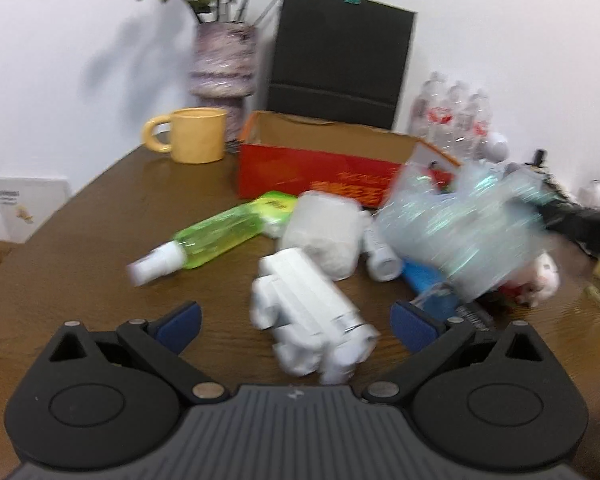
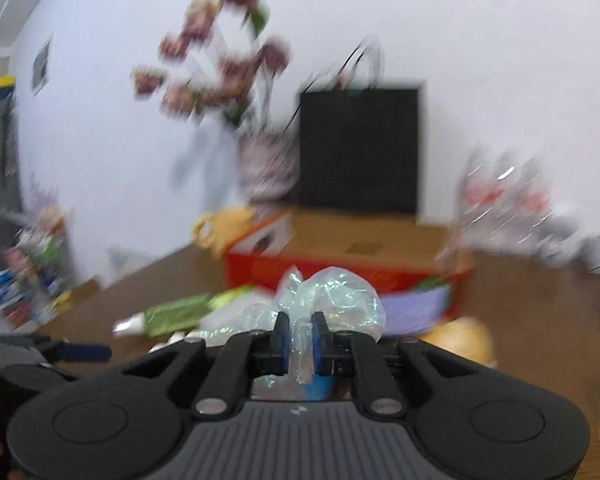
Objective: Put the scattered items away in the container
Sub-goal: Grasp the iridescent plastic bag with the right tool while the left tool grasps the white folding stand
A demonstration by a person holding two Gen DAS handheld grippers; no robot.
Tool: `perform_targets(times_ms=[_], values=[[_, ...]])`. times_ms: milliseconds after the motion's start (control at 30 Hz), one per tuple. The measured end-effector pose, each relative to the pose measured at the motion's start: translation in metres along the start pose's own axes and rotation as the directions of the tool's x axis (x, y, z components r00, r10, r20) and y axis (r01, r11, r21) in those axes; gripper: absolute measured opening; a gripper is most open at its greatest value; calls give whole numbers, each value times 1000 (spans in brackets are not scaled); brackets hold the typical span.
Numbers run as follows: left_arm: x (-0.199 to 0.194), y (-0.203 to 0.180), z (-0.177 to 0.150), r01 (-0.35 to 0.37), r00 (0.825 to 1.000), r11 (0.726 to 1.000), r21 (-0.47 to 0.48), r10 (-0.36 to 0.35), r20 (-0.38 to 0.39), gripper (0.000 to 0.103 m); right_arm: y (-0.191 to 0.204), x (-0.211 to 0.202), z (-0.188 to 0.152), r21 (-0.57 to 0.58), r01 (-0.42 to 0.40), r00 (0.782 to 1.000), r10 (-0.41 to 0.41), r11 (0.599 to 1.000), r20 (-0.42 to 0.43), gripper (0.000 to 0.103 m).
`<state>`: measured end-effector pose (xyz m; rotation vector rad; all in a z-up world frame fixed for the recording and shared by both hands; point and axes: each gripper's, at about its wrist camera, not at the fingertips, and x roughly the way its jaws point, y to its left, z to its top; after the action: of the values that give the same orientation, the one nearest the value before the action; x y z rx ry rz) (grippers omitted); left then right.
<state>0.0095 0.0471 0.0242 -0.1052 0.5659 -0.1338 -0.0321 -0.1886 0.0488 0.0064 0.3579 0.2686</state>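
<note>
An open red cardboard box (image 1: 312, 168) (image 2: 340, 268) stands at the back of the brown table (image 1: 100, 240). Before it lie a green spray bottle (image 1: 216, 236), a white padded roll (image 1: 324, 232), a white boxy item (image 1: 308, 312) and a small white tube (image 1: 380, 252). My left gripper (image 1: 298, 322) is open, its blue-padded fingers either side of the white boxy item. My right gripper (image 2: 301, 338) is shut on a crumpled clear plastic bag (image 2: 332, 296) (image 1: 460, 232), held in the air in front of the box.
A yellow mug (image 1: 196, 136), a vase of dried flowers (image 1: 224, 64) and a black paper bag (image 1: 340, 56) stand behind the box. A pack of water bottles (image 1: 452, 116) is at the right. Dark items (image 1: 580, 220) and a white soft toy (image 1: 544, 276) crowd the right side.
</note>
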Motion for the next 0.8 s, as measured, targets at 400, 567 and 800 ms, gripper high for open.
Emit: perform_targets(times_ms=[400,567,800], values=[[-1,-21,-13,-55,995,992,112,64,-77,59,-35,-52,-55,58,66,987,-57,996,-152,60],[-23,-26,-27,-44,997,978,206,58,-60,64,-27,-55,-55,36,21,993,-16,999,-119,89],[-1,-27,-24,-78,993,977,199,94,-73,59,-22,4,-65,49,20,966,-7,999,-258,61]])
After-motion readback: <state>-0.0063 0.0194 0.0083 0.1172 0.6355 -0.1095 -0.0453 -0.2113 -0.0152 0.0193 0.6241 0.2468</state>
